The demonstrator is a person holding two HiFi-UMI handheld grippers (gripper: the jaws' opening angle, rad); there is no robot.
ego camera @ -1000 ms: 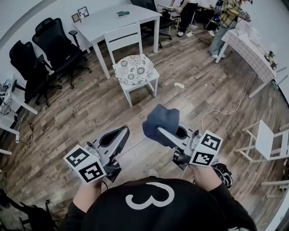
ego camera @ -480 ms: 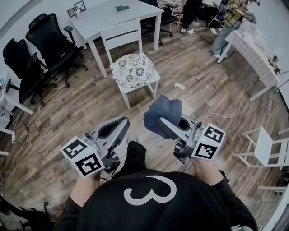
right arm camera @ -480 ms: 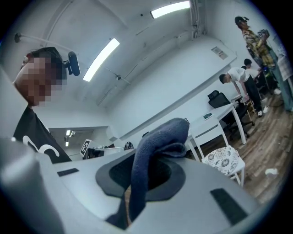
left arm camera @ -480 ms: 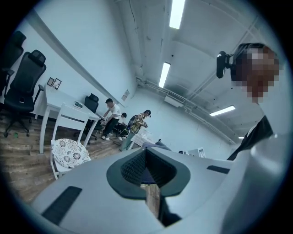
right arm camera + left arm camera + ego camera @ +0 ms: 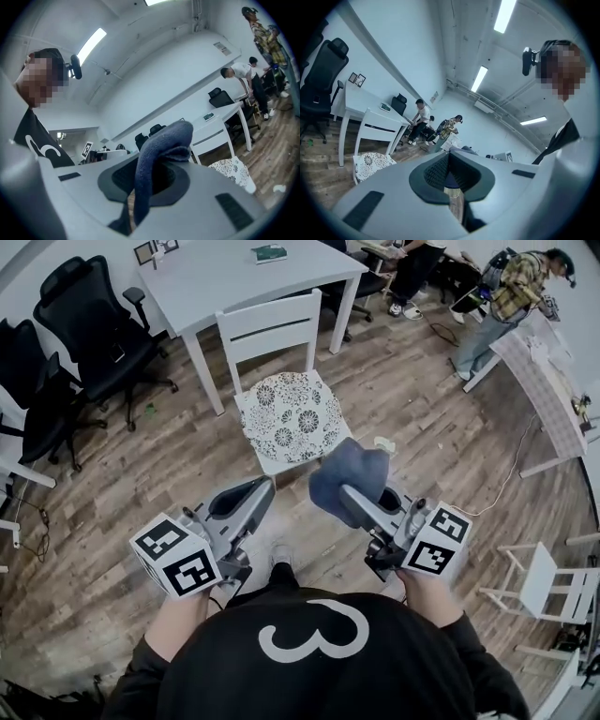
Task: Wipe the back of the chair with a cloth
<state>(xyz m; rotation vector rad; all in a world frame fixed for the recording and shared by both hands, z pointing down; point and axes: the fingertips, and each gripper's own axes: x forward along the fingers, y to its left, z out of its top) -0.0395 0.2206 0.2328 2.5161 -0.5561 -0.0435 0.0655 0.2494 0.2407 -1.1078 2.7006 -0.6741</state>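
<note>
Gripping a blue cloth, a person faced a white chair

Wood plank floor (image 5: 422, 418) spread under and ahead of both hand-held grippers. A white table (image 5: 225, 277) stood farthest ahead of them, with black office chairs (image 5: 89, 334) off beyond the left gripper's side and two people (image 5: 511, 296) far beyond the right gripper's side. Between the table and the grippers stood the white chair (image 5: 281, 399), its slatted back (image 5: 270, 329) on the far side, nearest the table, and its floral cushion (image 5: 292, 420) on the seat just ahead of the gripper tips. The right gripper (image 5: 351, 499) was clamped on the dark blue cloth (image 5: 347, 476), which bunched up over its tips and hung down through the gap between the jaws; the cloth was held in the air, apart from the chair and well short of its back. The left gripper (image 5: 255, 493), level with the right one and just beside it, had its jaws drawn together with nothing between them. Each was held by one of the person's hands (image 5: 183, 624), low in front of a black shirt (image 5: 309, 662).
</note>
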